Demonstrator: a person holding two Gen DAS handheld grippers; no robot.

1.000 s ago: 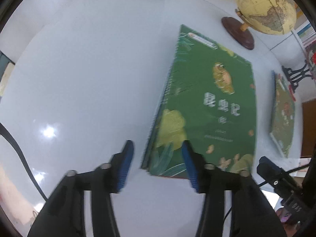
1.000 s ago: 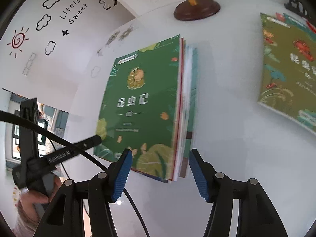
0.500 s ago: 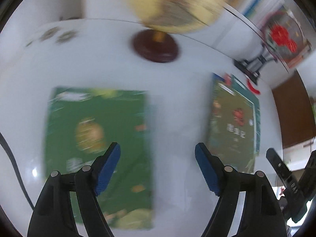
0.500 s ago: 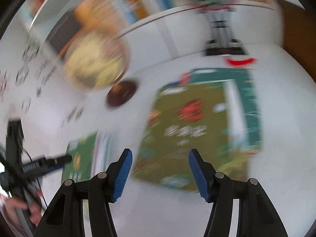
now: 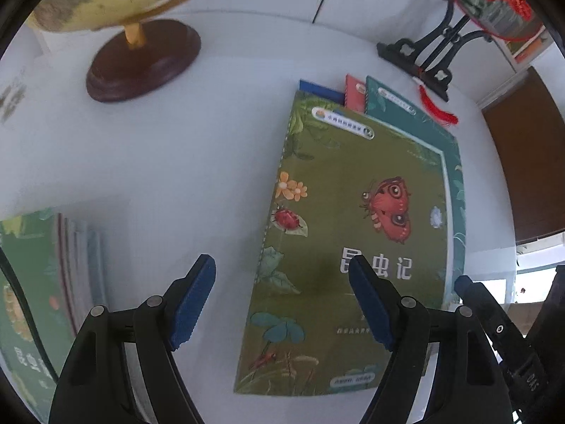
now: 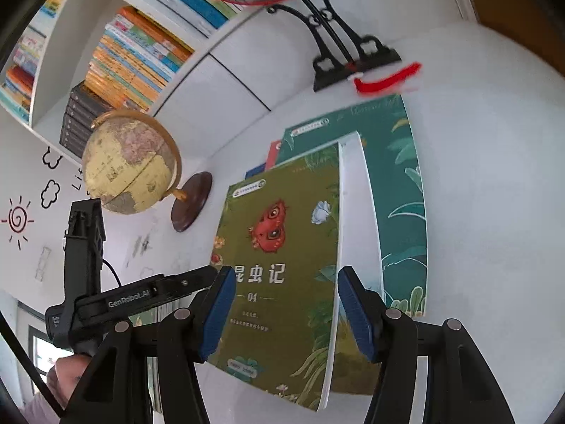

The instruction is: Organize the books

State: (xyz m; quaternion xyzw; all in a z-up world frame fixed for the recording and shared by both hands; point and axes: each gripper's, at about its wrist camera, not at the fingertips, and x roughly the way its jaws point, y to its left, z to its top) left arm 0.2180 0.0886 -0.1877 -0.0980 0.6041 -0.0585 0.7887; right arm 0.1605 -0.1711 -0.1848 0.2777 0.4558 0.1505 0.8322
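Globe (image 5: 116, 3) and fan stand (image 5: 420, 60) being seen behind olive book (image 5: 353, 212), left gripper (image 5: 282, 296) being held wide, empty, right gripper (image 6: 284, 312) being held half-open, nothing gripped.

Bright daylight, fisheye warp, slight blur

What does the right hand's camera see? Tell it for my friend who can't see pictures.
The open right gripper hovers over an olive-green insect book topping a messy stack on a white table. A globe stands to the left, and the left gripper reaches in beside it.
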